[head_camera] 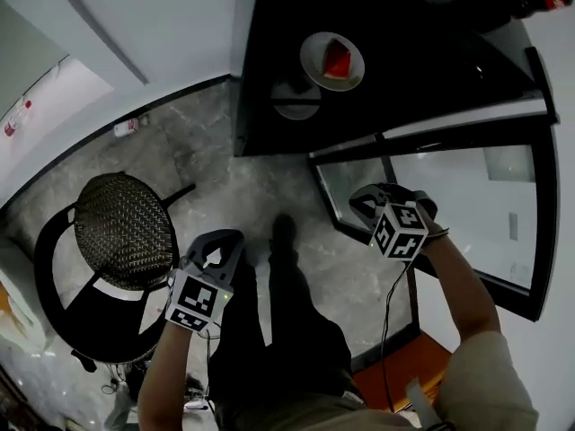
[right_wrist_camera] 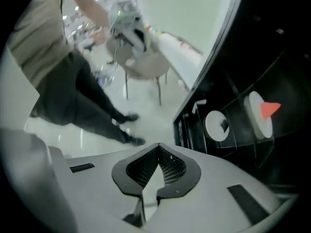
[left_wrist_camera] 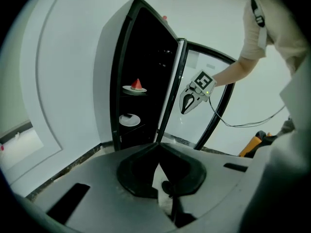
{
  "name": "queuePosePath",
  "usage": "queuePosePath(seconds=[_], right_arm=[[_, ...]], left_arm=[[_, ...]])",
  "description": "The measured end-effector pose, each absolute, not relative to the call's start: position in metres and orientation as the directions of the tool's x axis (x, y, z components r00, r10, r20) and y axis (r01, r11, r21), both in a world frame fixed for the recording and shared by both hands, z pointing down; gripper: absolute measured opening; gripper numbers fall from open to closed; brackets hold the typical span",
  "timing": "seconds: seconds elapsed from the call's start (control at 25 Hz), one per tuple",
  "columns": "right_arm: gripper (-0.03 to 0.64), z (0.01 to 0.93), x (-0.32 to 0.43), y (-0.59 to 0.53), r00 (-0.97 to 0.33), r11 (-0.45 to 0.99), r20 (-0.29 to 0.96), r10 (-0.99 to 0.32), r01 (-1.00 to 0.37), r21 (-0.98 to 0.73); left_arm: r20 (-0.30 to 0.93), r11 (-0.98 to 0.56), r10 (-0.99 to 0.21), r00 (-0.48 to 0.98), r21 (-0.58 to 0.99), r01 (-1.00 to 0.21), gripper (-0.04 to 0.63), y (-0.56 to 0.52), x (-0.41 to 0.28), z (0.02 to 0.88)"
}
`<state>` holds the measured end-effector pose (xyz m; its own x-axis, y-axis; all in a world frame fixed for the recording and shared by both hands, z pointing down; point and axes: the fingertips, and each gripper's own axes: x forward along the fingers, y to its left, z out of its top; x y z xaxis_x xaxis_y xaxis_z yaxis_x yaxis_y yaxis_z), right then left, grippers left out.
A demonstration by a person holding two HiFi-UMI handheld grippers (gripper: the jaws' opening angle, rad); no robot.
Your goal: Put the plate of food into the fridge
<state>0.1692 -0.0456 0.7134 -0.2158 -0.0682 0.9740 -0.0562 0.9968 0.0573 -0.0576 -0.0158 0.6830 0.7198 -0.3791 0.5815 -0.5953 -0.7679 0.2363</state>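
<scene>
With left tongs and right tongs pinched shut, empty, a careless shove could slam the fridge door, jolting the watermelon plate.

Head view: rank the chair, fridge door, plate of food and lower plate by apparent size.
1. fridge door
2. chair
3. plate of food and lower plate: these look alike. The lower one is farther away and partly hidden, so they are unranked.

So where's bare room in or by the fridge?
Free: floor between chair and open door; the shelf right of the food plate, head view, looks bare, though dark. Crowded: the left side, a second plate just below.
</scene>
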Motion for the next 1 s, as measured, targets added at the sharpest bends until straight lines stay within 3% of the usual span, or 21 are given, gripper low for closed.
queuePosePath(seconds=[0.36,0.72,1.0], right_arm=[[0.021,0.605,0.102,-0.023,-0.407,0.959,0.900,-0.156,-0.282,0.038],[0.021,0.493,0.056,-0.010,-0.497,0.946,0.847,-0.189,-0.323,0.022],[0.021,0.375,0.013,-0.019,-0.721,0.915,0.637,-0.272,-0.398,-0.060]], left_arm=[[0.534,-0.759,-0.422,0.733,0.235,-0.608,0.011,-0.019,-0.064,0.624],[0.434,-0.665,-0.550,0.713,0.289,-0.689,0.011,-0.029,-0.098,0.556],[0.331,-0.564,-0.659,0.675,0.376,-0.735,0.011,-0.033,-0.134,0.506]])
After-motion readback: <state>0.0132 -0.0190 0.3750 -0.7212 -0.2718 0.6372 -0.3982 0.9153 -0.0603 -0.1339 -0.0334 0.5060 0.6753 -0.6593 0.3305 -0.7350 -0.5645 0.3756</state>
